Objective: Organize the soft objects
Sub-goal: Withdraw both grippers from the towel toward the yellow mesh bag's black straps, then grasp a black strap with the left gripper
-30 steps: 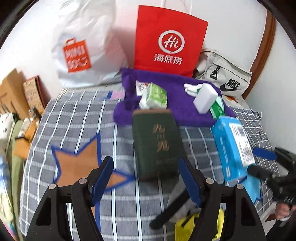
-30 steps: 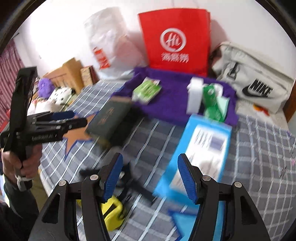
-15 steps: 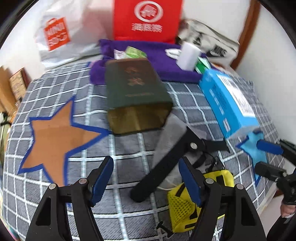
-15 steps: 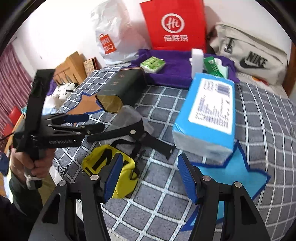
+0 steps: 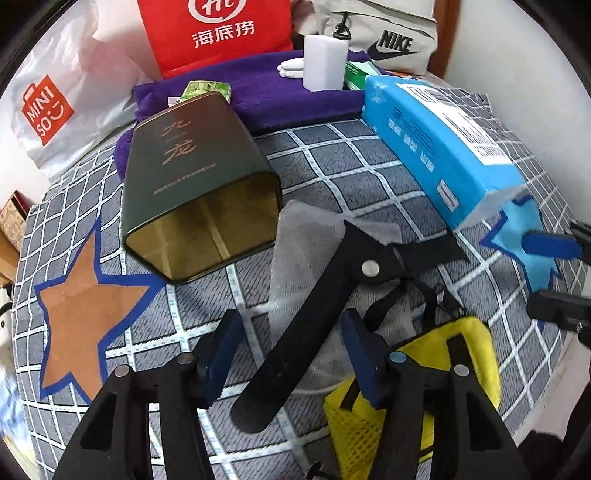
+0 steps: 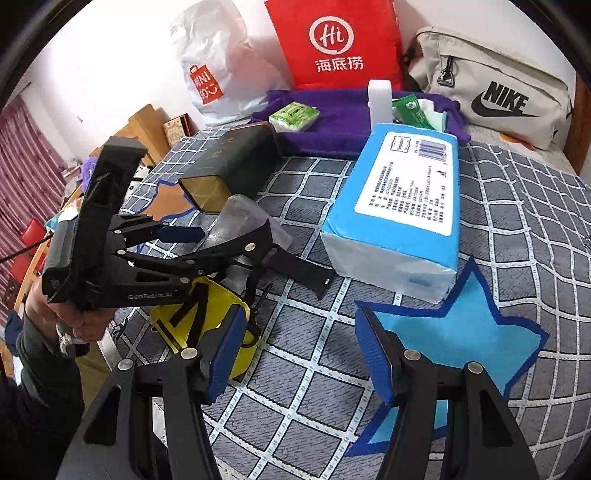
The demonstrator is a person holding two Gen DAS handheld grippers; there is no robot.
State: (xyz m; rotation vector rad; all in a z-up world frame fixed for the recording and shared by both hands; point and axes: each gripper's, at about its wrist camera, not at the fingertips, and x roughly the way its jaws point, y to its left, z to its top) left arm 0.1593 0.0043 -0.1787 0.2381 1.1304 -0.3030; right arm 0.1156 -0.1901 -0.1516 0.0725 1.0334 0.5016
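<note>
Soft objects lay spread over a grey checked cloth, and the dark green tin, tipped on its side with its open gold mouth facing the camera, served as the landmark. Left of the tin's mouth an orange star outlined in blue was marked on the cloth, and behind that stood a white Miniso bag. Behind the tin stretched a purple towel bearing a green tissue pack and an upright white block, with a red paper bag against the wall. Just right of the tin's mouth lay a clear plastic pouch with a black strap across it, and nearer the camera a yellow mesh bag. Farther right of the tin lay a blue tissue package, one end resting over a blue star, and behind it a beige Nike bag. The left gripper pointed down over the black strap; its jaws had just been closing, the strap lay between them, and the blue pads did not yet press on it. A hand held that gripper by its grip. The right gripper hung with jaws spread over bare cloth in front of the blue package, holding nothing.
</note>
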